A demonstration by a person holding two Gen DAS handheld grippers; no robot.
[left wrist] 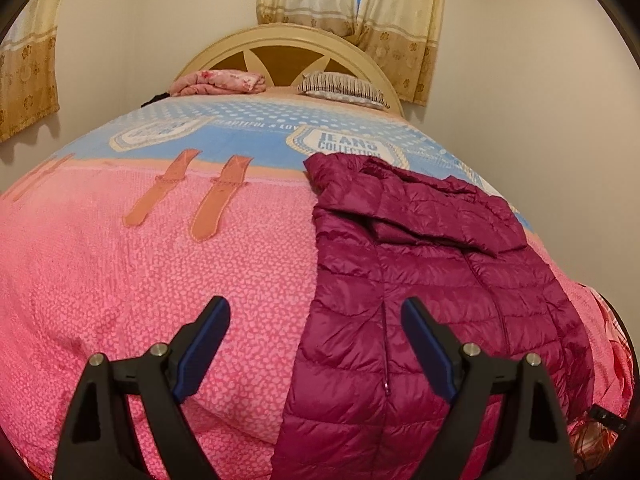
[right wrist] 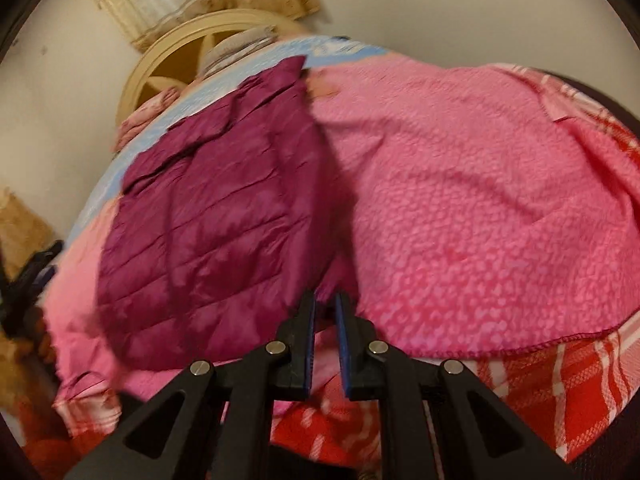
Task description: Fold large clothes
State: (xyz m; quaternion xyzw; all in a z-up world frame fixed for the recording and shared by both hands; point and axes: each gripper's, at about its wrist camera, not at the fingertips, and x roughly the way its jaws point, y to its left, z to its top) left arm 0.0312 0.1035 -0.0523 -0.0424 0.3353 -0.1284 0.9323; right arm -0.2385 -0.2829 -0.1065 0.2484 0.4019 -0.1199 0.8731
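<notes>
One purple coat lies flat on pink bed. Left gripper spread wide over coat edge. Right gripper nearly closed, pinching nothing. Puffy slippery coat might slide loose, fold crooked.

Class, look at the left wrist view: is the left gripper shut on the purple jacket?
No. The left gripper is wide open above the bed, its fingers apart and clamping nothing, with the purple jacket lying flat on the pink blanket.

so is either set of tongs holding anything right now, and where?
Nothing held. Left tongs are open above the jacket edge. Right tongs are nearly shut, a narrow gap between the pads, no fabric in it, beside the jacket hem.
</notes>
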